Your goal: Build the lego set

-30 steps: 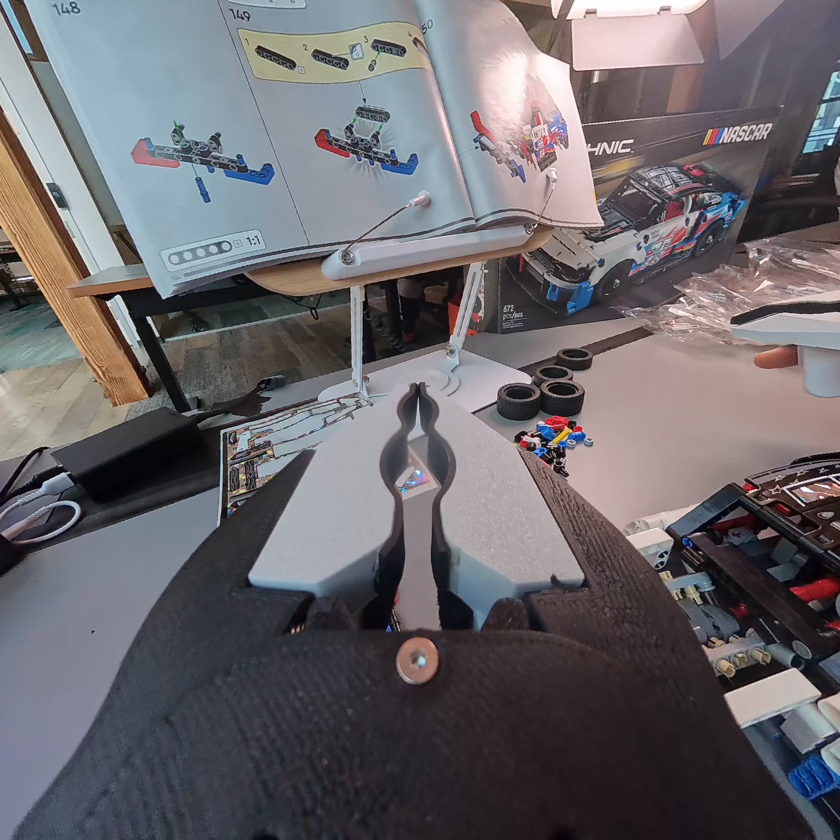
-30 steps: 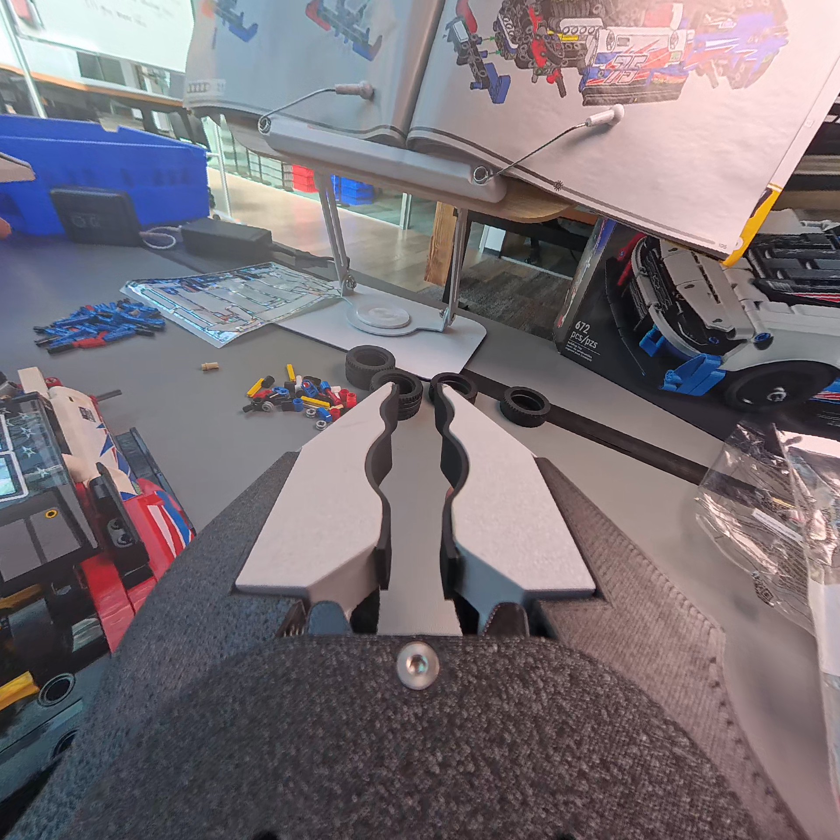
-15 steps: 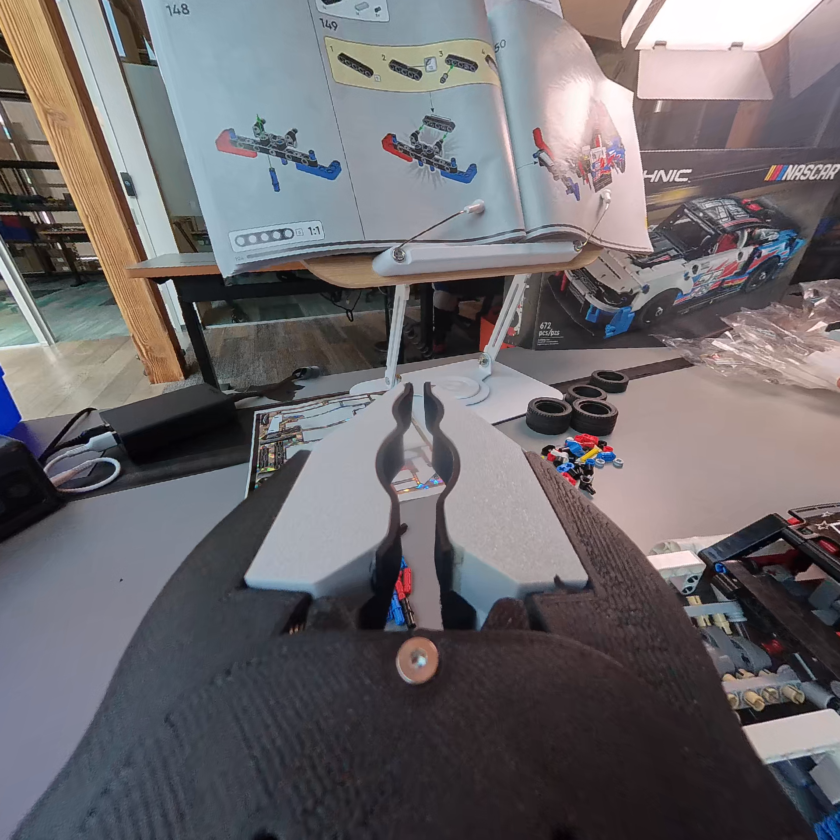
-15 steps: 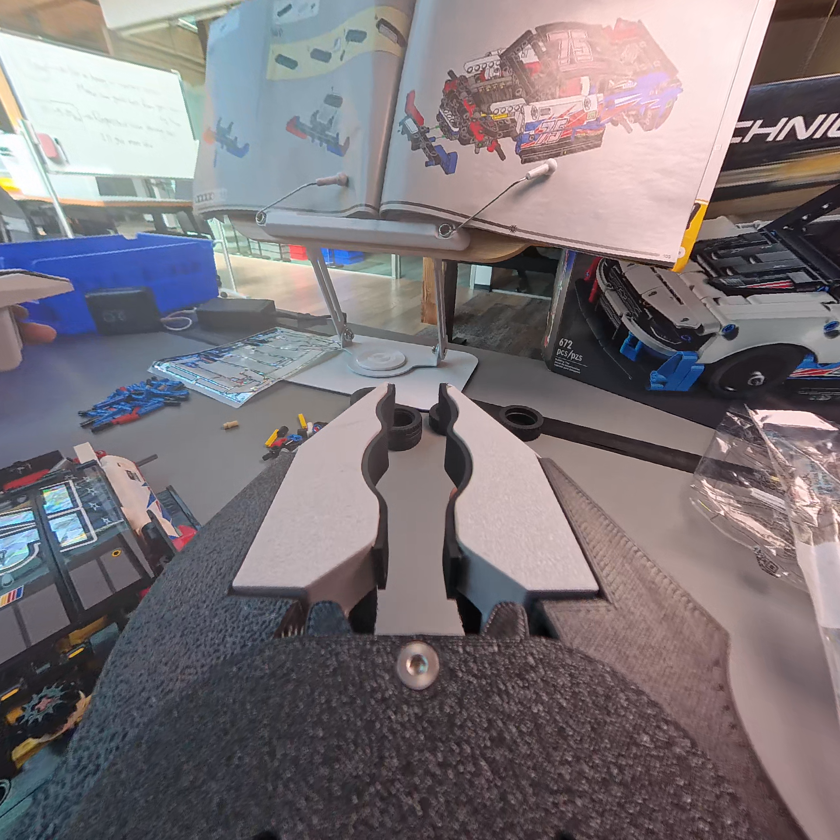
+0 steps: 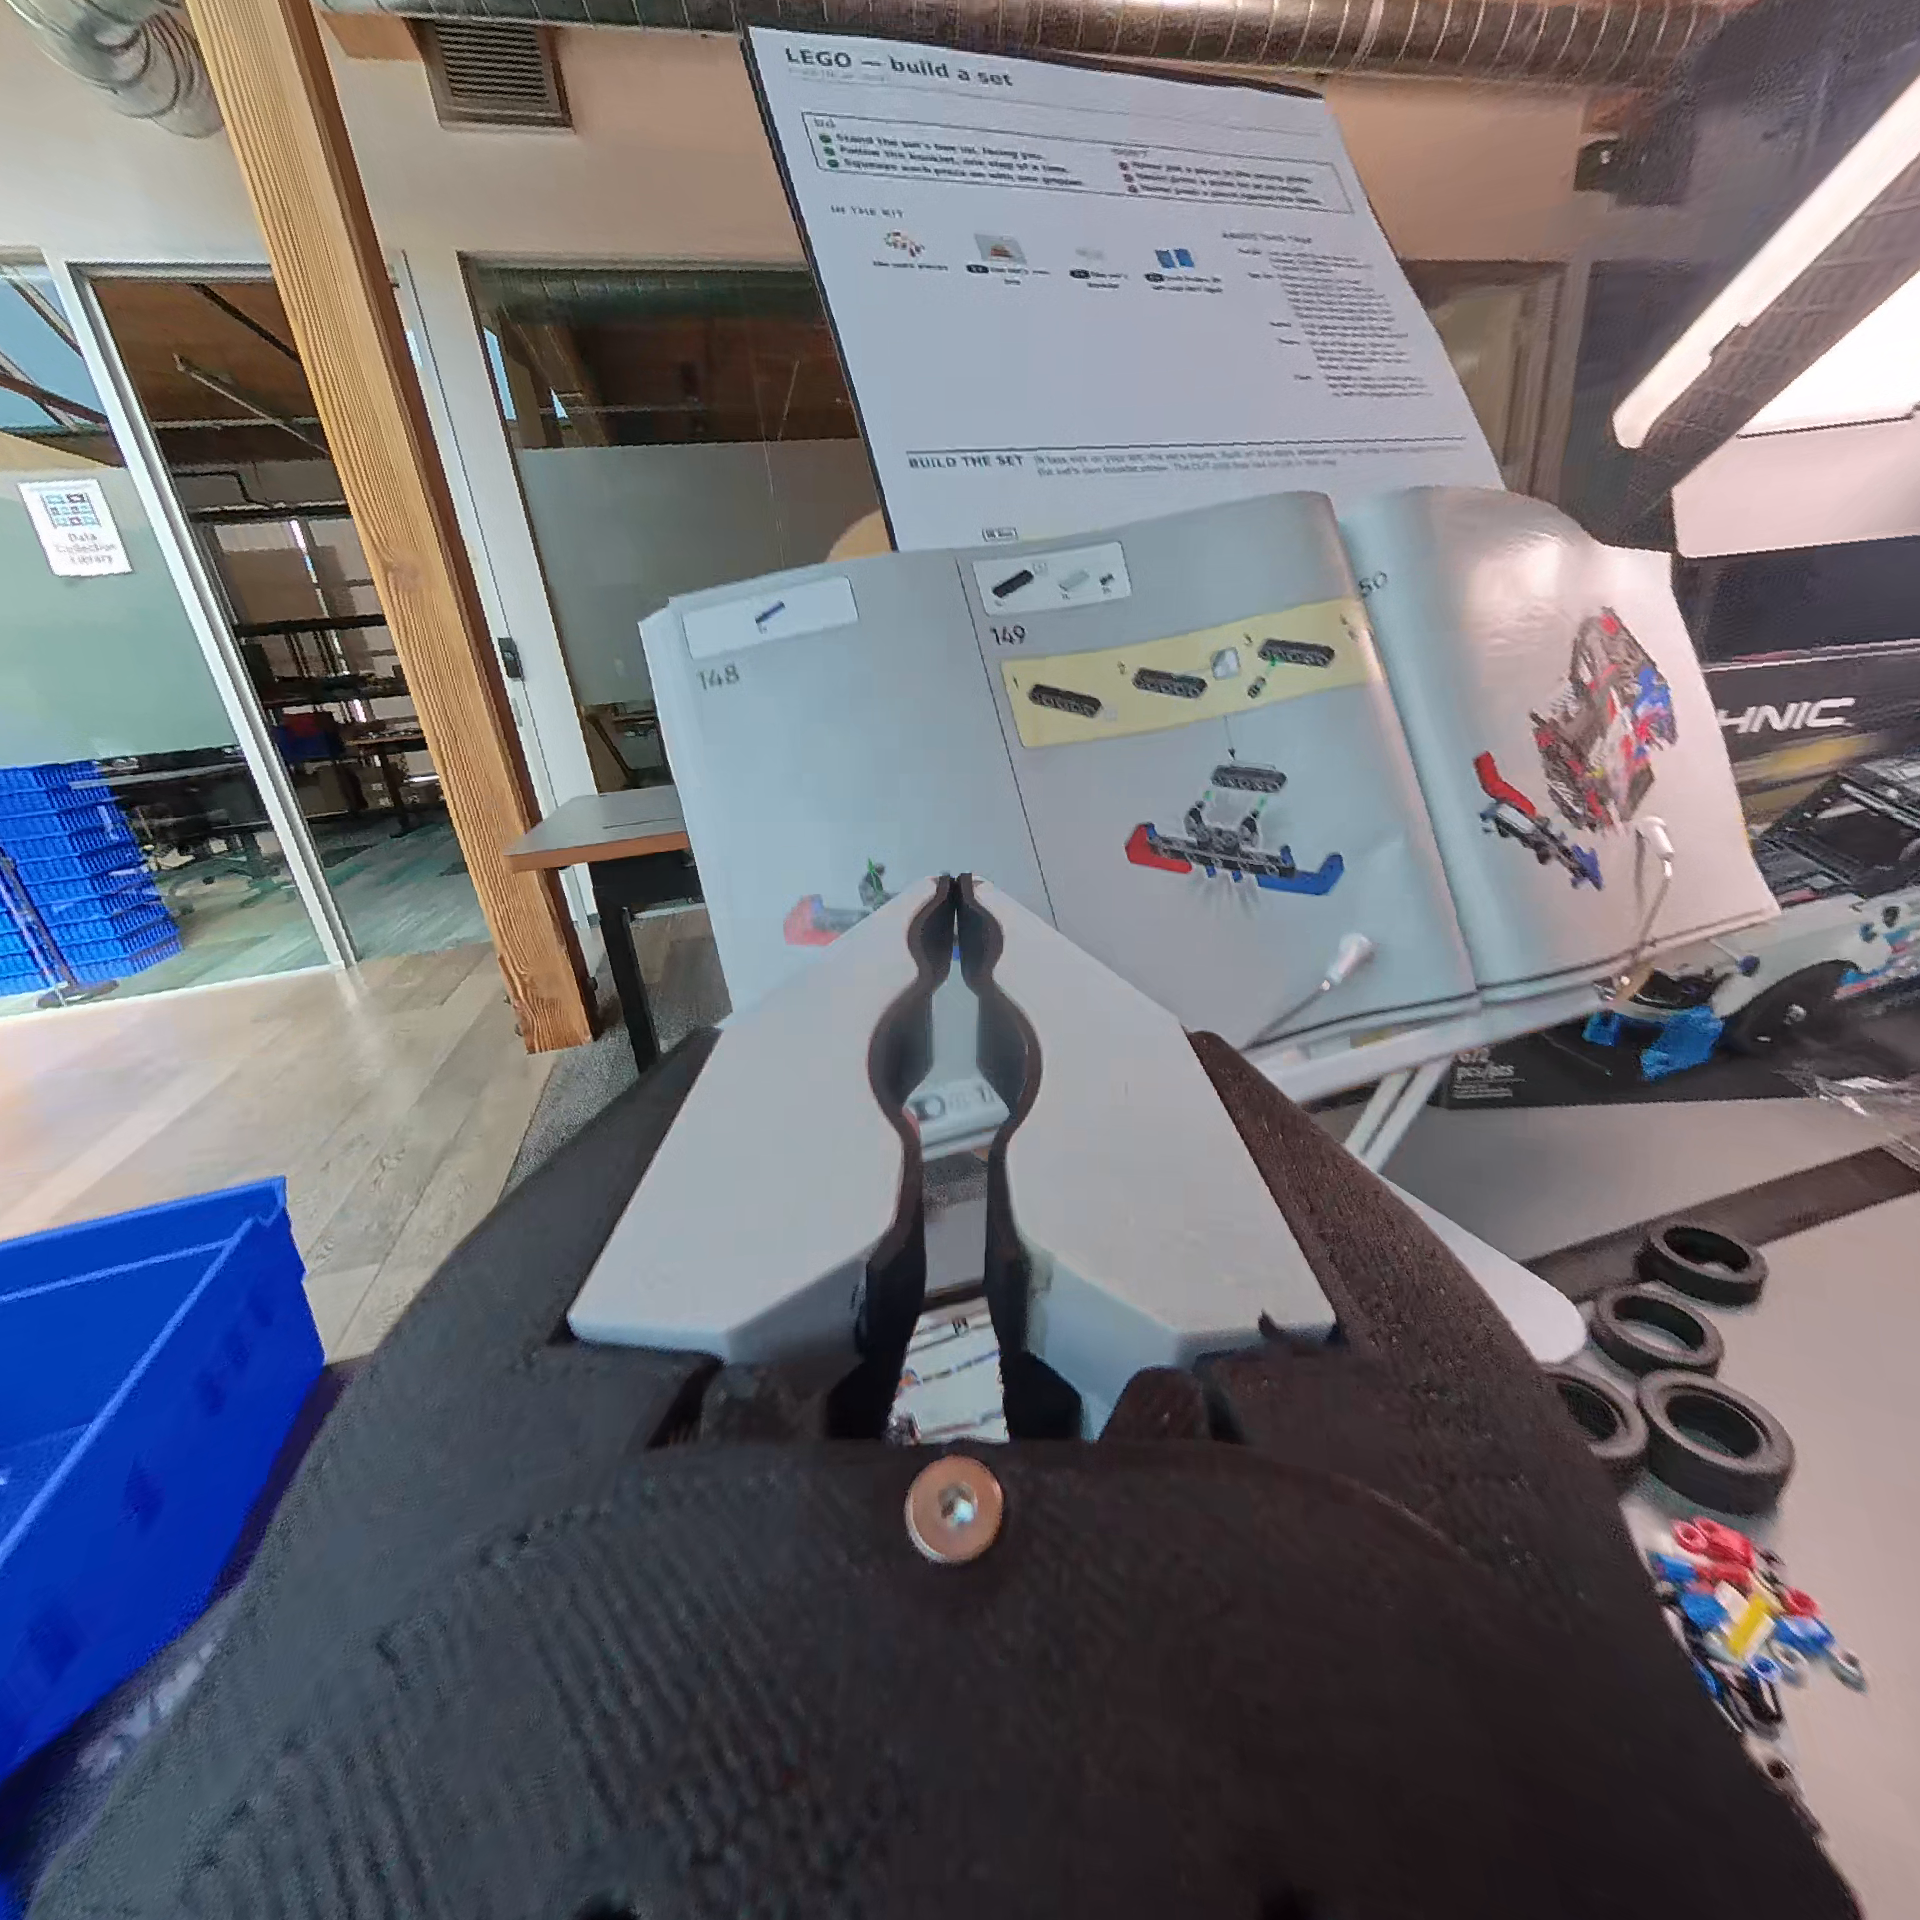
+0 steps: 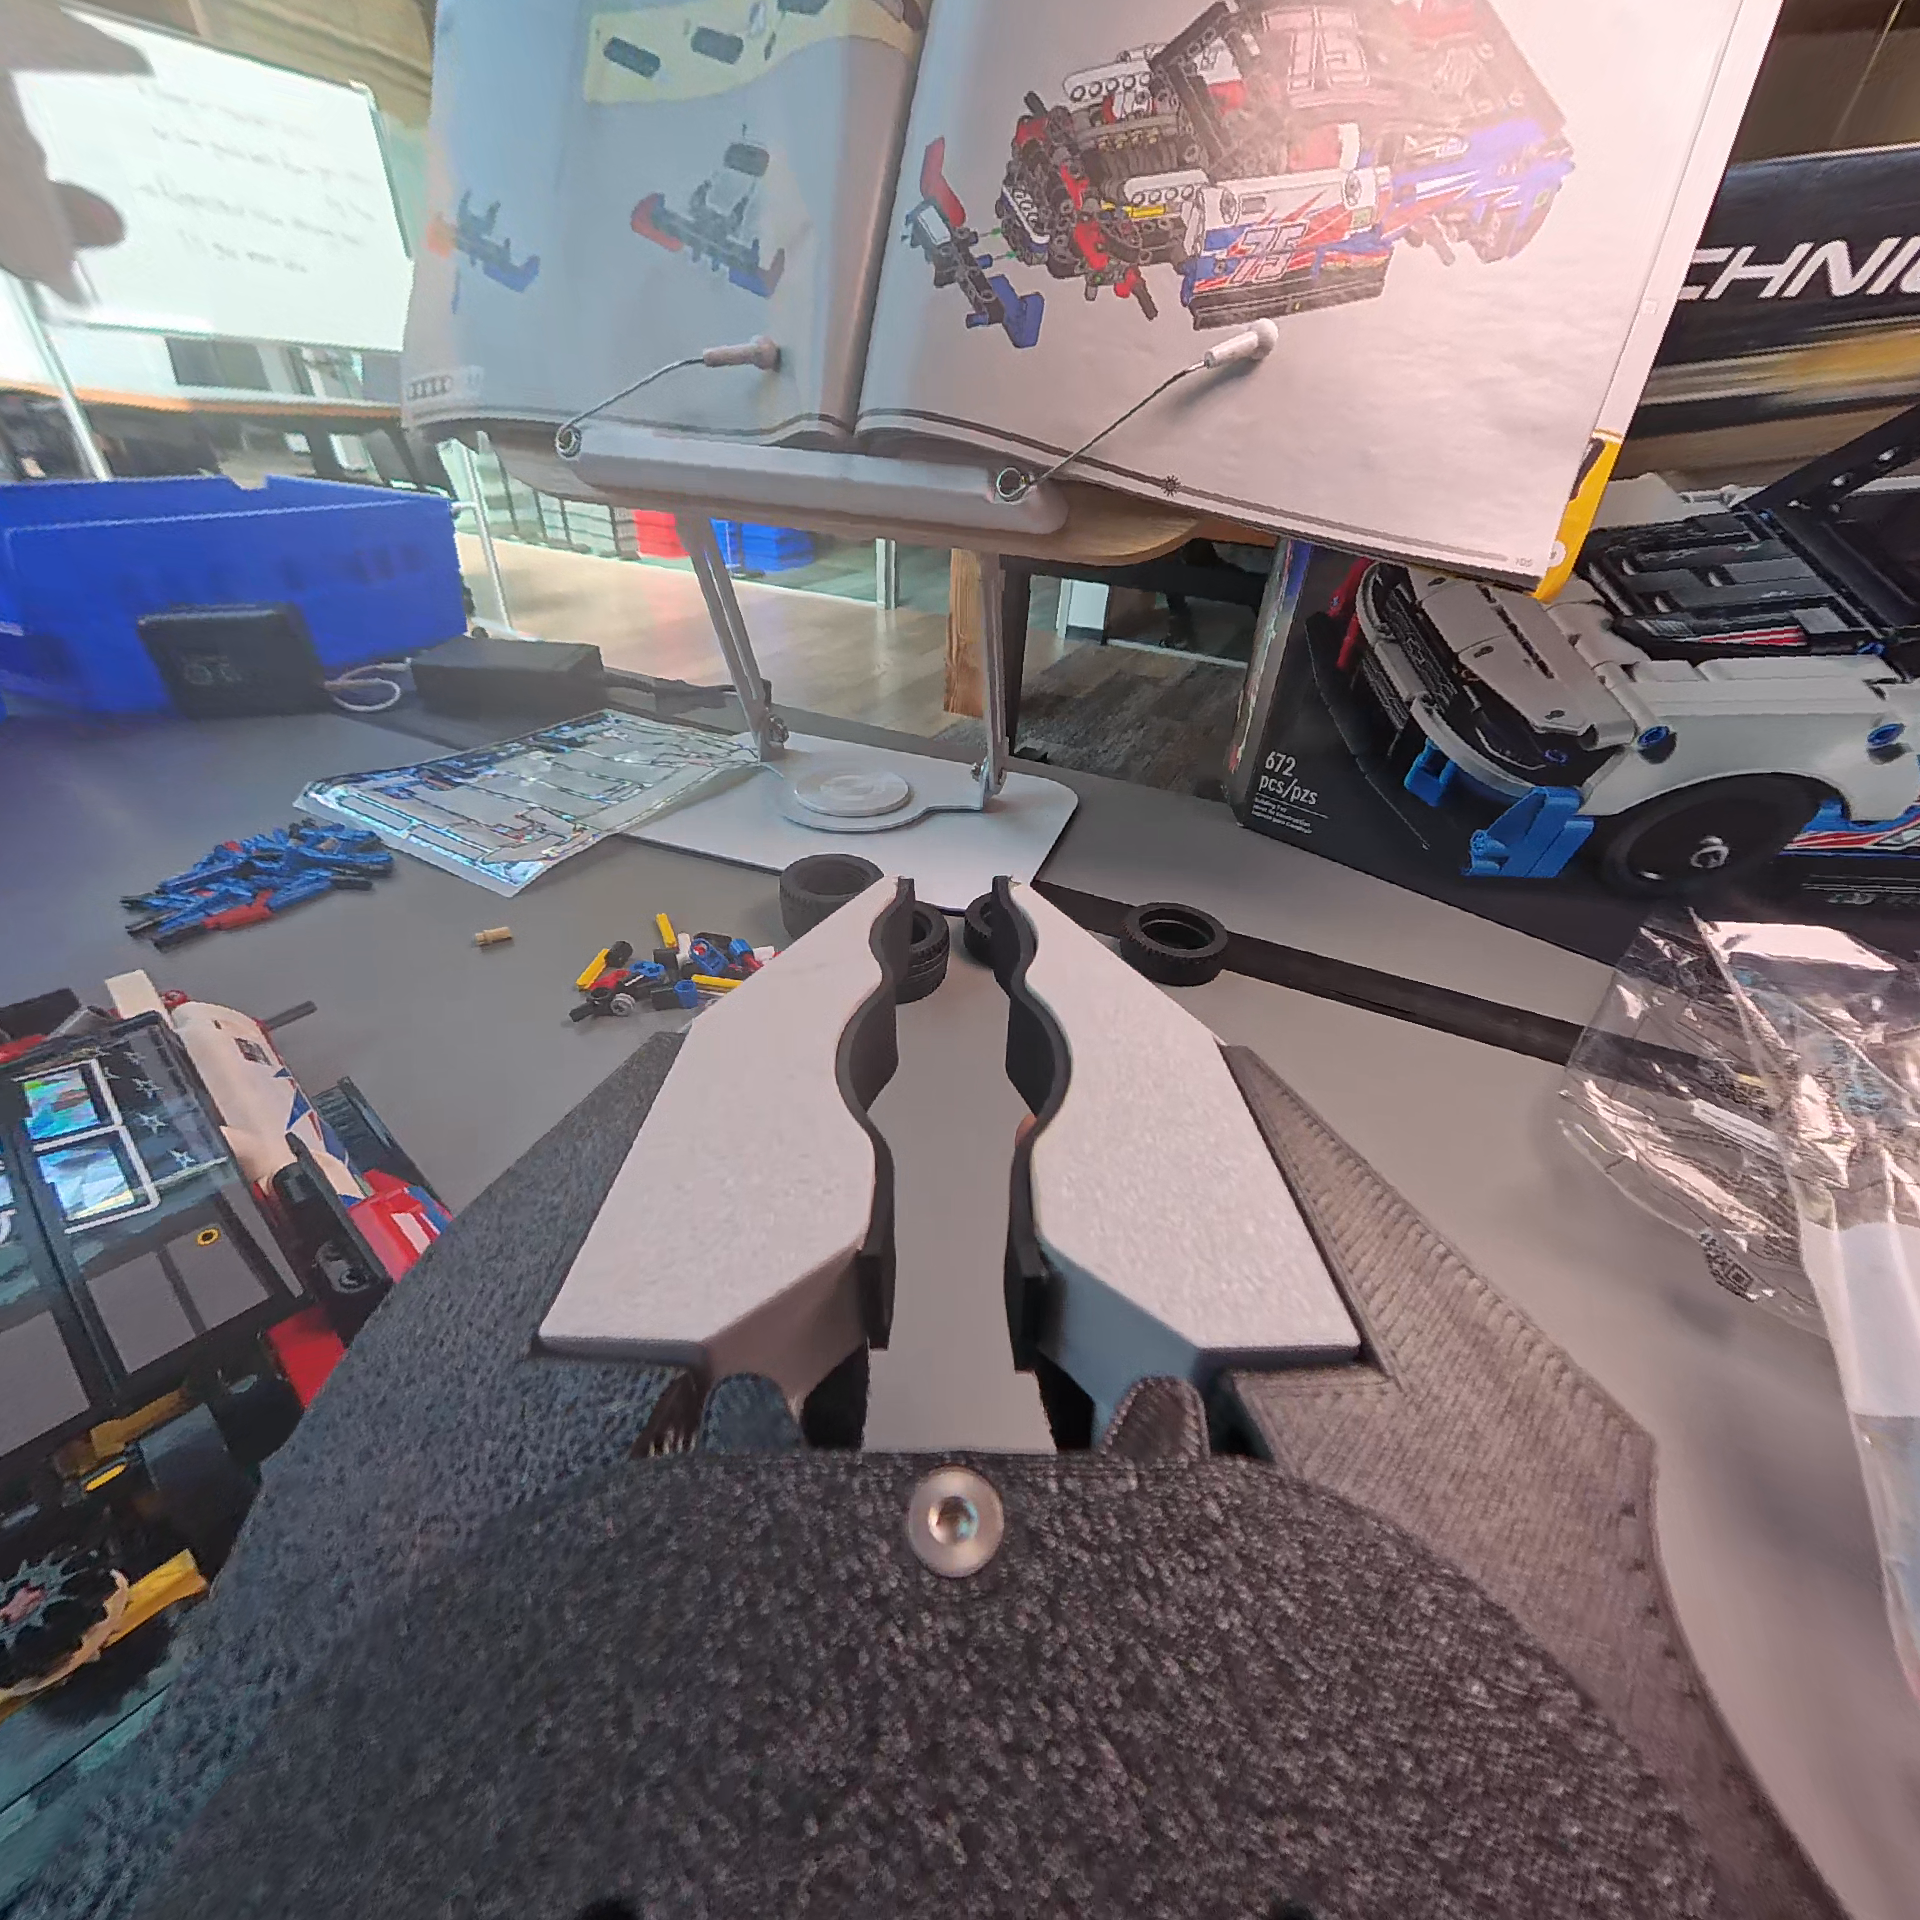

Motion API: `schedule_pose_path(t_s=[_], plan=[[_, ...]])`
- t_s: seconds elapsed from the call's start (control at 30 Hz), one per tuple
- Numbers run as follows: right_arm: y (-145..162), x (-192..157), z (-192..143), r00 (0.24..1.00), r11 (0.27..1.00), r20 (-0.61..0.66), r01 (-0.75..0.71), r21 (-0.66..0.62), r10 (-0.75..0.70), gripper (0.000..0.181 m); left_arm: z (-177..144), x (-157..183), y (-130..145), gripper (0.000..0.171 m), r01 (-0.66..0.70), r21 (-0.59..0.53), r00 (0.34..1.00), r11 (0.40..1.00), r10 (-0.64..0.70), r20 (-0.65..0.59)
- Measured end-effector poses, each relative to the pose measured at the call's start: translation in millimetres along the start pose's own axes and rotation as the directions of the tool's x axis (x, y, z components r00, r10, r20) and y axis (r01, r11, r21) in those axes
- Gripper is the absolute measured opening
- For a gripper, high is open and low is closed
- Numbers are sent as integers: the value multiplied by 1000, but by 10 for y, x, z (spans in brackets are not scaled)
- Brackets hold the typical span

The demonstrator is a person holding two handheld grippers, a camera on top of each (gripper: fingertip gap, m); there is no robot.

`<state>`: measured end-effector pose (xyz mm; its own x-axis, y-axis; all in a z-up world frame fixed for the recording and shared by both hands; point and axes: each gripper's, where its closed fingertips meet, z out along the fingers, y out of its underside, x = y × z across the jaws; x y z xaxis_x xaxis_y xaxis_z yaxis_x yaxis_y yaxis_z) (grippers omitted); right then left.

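My left gripper is shut with nothing between its pads, raised and pointing at the open instruction booklet on its stand. My right gripper is open and empty, held above the grey table, pointing toward several black tyres. A pile of small coloured lego pieces lies left of its tips; the same pile shows in the left wrist view. The partly built lego car sits at the left of the right wrist view.
A blue bin stands at the left. A sticker sheet, a heap of blue pins, the booklet stand's base, the set's box and clear plastic bags lie on the table. The gap from one gripper's tips to the other's is roughly 40 cm.
My left gripper has tilted upward from the table toward the booklet; its jaws parted slightly and shut again on air. My right gripper pulled back and rose a little, its jaws staying open.
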<state>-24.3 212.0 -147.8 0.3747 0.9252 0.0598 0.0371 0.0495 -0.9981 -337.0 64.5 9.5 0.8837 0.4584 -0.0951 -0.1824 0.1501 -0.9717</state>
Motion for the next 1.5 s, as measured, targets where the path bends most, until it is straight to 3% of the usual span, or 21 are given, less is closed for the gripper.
schedule_pose_path(t_s=[0.13,0.27,0.63,1.0,1.2,1.33,1.4,1.5], plan=[[51,-8,25,1000,1000,8,13,-16,-13,12,588,-318,-183,0,-48,-19,999,999,48,19],[70,-20,38,1000,1000,17,14,-25,-14,12,863,-509,-254,0,-85,-36,996,996,86,15],[90,-143,39,998,999,46,34,-34,-32,9,864,-475,-254,0,-117,-99,992,988,120,28],[107,-49,31,999,998,17,39,-42,-39,9,1095,-536,-284,0,-91,-117,993,989,98,59],[158,-29,49,999,998,17,30,-57,-29,8,1052,-563,-229,0,-97,-120,994,988,102,33],[186,-29,56,999,997,16,28,-68,-27,8,846,-376,-46,0,-128,-187,990,974,116,-74],[179,-35,48,1000,997,15,27,-67,-26,7,638,-100,200,0,-168,-285,968,944,104,-227],[159,-61,42,1000,998,20,23,-61,-22,7,87,310,869,2,-337,-494,868,801,62,-492]])
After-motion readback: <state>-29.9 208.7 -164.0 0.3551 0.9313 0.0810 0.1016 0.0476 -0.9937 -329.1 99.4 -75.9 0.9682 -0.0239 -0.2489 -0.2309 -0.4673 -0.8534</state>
